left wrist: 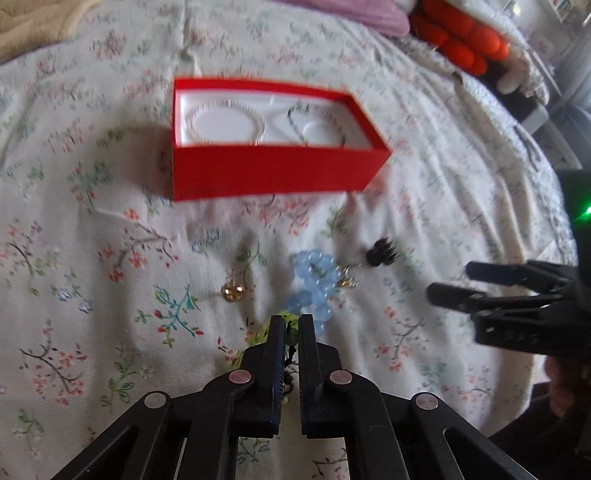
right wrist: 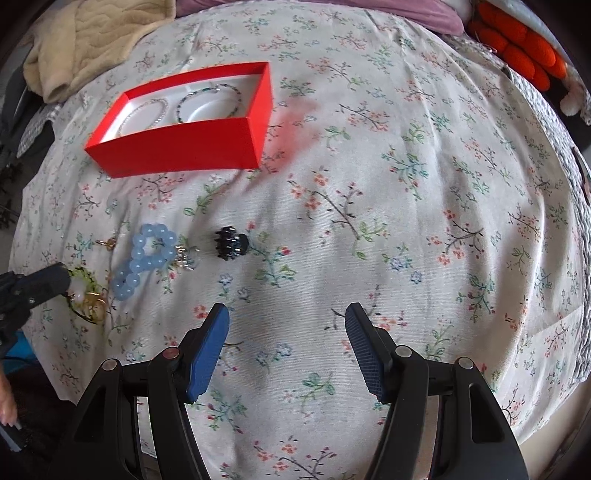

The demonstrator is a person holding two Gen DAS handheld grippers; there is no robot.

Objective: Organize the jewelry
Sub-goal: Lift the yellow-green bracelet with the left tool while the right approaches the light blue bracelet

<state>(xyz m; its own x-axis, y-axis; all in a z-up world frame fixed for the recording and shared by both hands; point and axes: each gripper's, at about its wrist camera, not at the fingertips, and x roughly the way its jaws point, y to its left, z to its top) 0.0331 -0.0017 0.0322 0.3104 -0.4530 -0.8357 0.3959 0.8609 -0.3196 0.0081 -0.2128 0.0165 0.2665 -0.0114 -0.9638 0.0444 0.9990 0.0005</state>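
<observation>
A red jewelry box (left wrist: pixel 273 173) with a white insert holds a clear bead bracelet (left wrist: pixel 227 122) and a dark bead bracelet (left wrist: pixel 317 123); it also shows in the right wrist view (right wrist: pixel 177 147). My left gripper (left wrist: pixel 291 323) is shut on a green bead bracelet (left wrist: pixel 286 319), which lies on the bedspread (right wrist: pixel 85 291). A blue bead bracelet (right wrist: pixel 147 258) lies just past it. A black hair claw (right wrist: pixel 231 243) and a small gold piece (left wrist: pixel 232 291) lie nearby. My right gripper (right wrist: pixel 286 321) is open and empty, hovering right of the pile.
Everything rests on a floral bedspread (right wrist: pixel 369 184). A beige blanket (right wrist: pixel 92 40) lies at the far left, a purple cloth (right wrist: pixel 406 11) and an orange knitted item (right wrist: pixel 524 48) at the far right. A small silver-gold charm (right wrist: pixel 186 258) sits beside the blue bracelet.
</observation>
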